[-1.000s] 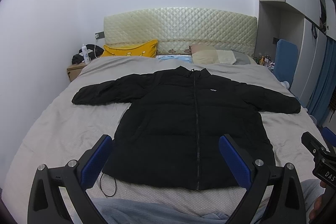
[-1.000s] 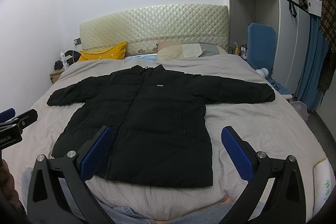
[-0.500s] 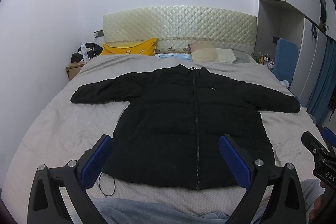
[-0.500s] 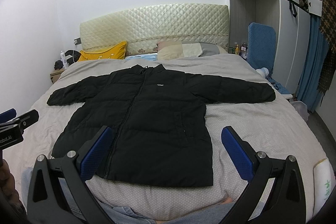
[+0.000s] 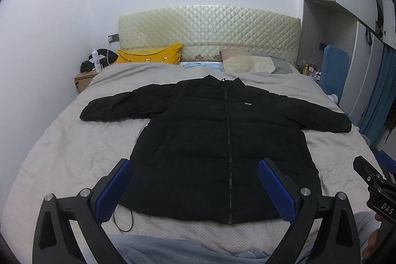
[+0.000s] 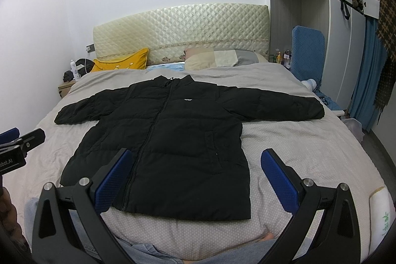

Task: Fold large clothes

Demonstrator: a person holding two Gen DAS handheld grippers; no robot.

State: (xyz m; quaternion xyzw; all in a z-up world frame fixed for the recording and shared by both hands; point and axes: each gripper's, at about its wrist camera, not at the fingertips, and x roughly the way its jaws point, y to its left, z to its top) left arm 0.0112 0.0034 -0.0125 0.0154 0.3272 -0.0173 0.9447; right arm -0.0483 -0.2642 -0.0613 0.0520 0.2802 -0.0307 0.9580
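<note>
- Lying flat on the grey dotted bedspread (image 5: 61, 152): black quilted puffer jacket (image 5: 212, 140), zipped, sleeves spread (matte, puffy).
- Left gripper (image 5: 195, 181) fingers wide apart, empty.
- Right gripper (image 6: 195, 171) likewise, over the hem.

You see a bed (image 5: 57, 140) under a grey cover, with a quilted headboard (image 5: 210, 34) behind. A yellow pillow (image 5: 151, 56) and beige pillow (image 5: 240, 63) lie against it. A bedside cabinet (image 5: 83, 81) stands at the left, blue curtains (image 6: 363, 81) hang at the right.

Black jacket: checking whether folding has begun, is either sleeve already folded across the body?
No, both sleeves of the black jacket lie spread outward on the bed.
</note>
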